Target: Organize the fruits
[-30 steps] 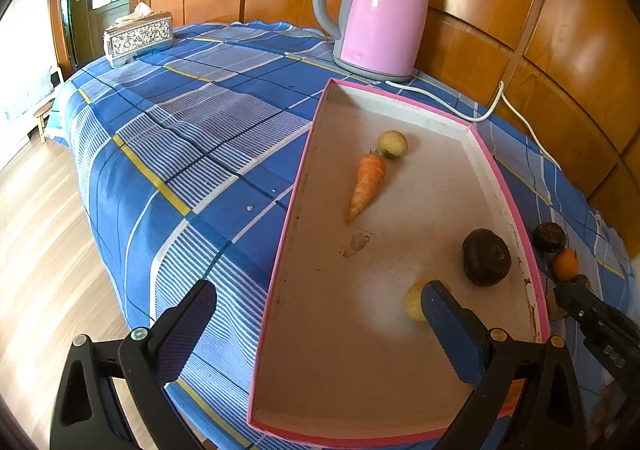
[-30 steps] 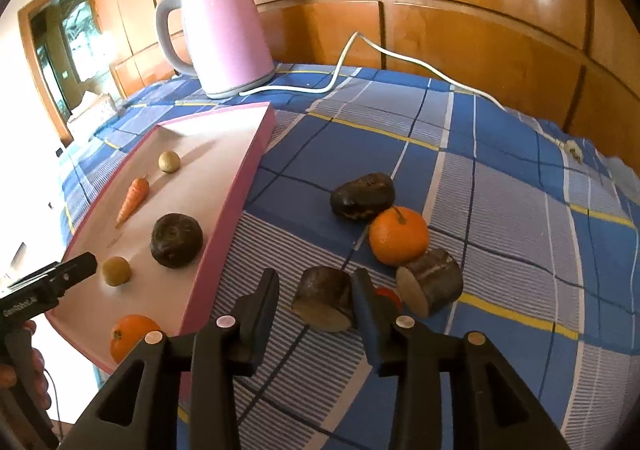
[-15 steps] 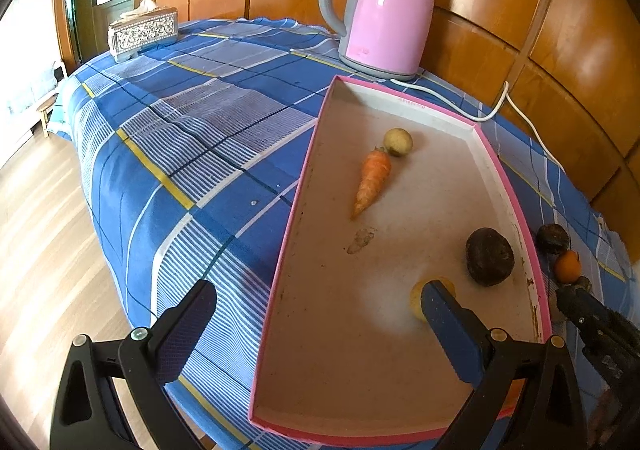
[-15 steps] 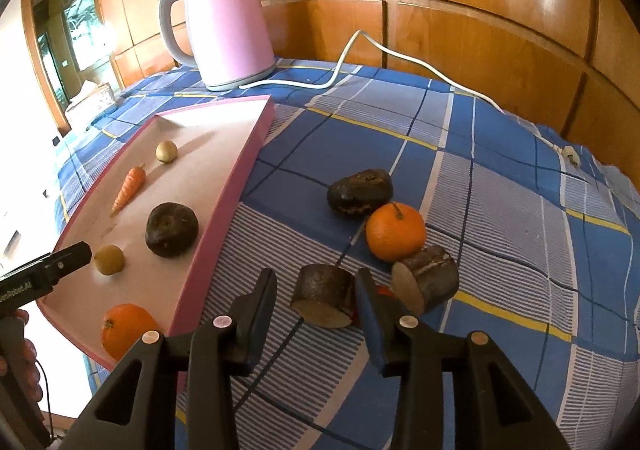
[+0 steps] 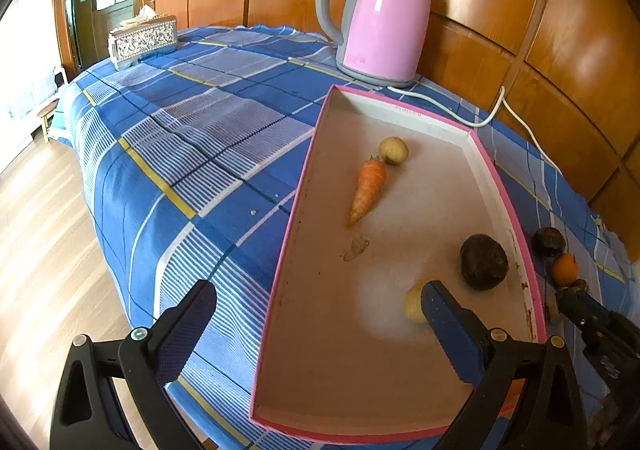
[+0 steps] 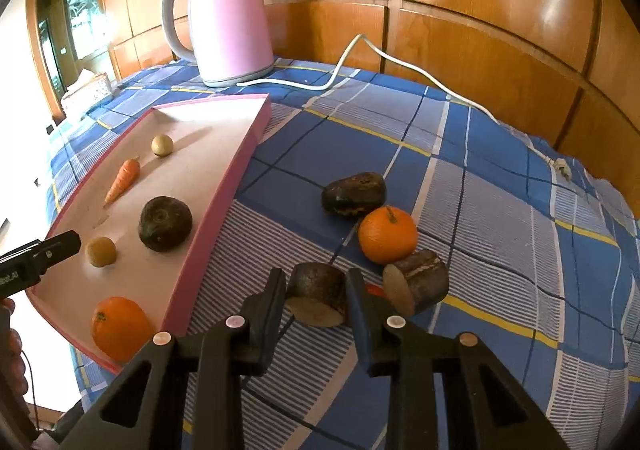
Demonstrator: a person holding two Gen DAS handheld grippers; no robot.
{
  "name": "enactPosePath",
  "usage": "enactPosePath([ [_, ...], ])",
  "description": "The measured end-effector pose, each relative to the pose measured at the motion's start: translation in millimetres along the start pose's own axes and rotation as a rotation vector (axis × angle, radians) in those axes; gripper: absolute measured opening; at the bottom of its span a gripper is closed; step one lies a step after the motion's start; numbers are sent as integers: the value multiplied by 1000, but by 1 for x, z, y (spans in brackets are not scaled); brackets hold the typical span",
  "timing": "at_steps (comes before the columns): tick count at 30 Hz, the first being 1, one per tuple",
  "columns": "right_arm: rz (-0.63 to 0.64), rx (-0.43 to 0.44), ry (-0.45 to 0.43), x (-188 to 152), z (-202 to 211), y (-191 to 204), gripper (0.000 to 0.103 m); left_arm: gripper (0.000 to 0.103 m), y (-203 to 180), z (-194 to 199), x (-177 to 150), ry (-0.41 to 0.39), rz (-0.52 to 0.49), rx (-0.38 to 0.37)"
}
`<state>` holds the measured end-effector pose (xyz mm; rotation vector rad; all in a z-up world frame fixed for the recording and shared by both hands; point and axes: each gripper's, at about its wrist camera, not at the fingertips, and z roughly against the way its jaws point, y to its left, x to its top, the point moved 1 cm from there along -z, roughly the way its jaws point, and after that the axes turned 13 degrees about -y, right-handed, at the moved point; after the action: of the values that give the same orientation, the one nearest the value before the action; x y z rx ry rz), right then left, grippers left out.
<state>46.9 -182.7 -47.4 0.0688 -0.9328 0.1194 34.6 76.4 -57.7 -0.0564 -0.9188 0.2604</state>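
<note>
the right gripper (image 6: pixel 316 300) is being held low over the cloth-covered counter (image 6: pixel 500 186), its fingers (image 6: pixel 272 292) being pressed against both sides of a dark cut chunk (image 6: pixel 316 292), so the piece is judged as being gripped, though not yet lifted. just beside it, a second cut chunk (image 6: pixel 418 280), an orange (image 6: pixel 387 235) and a dark oblong fruit (image 6: pixel 354 194) are lying on the cloth, the orange touching the second chunk; something red is partly hidden behind the right finger.

the left gripper (image 5: pixel 316 330) is being held with its fingers (image 5: pixel 188 326) spread wide and empty, straddling the near corner of the pink tray (image 5: pixel 298 186).

the task is being judged as roughly half done: inside the tray, a carrot (image 5: pixel 368 188), a small pale round fruit (image 5: pixel 394 150), a dark round fruit (image 5: pixel 483 261), a yellowish fruit (image 5: pixel 414 304) and a second orange (image 6: pixel 118 324) are already lying, the carrot's top touching the pale fruit. at least four pieces are still waiting outside, toward the counter's right side.

a small printed mark is showing on the pink kettle (image 5: pixel 380 14) at the far edge and faint lettering on the tray's far wall, but neither is being read; a partial white word on the left gripper's body is also too cut off.
</note>
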Motion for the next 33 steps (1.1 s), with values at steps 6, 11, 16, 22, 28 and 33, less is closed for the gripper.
enactPosePath([
  [6,-70,52,-48,14,15,-7,31,103,2,0,3,-13,-4,7],
  [11,-95,180,-78,40,19,7,25,103,6,-3,3,-5,3,19],
  [16,-109,296,-64,66,-3,33,14,103,15,-4,9,-17,25,34],
  [22,-96,300,-86,90,-24,51,14,103,21,-5,13,-24,37,38],
  [28,-140,237,-36,71,-14,-5,23,103,20,-4,16,-34,29,29],
  [33,-148,176,18,34,2,-46,29,103,12,-2,12,-29,9,20],
])
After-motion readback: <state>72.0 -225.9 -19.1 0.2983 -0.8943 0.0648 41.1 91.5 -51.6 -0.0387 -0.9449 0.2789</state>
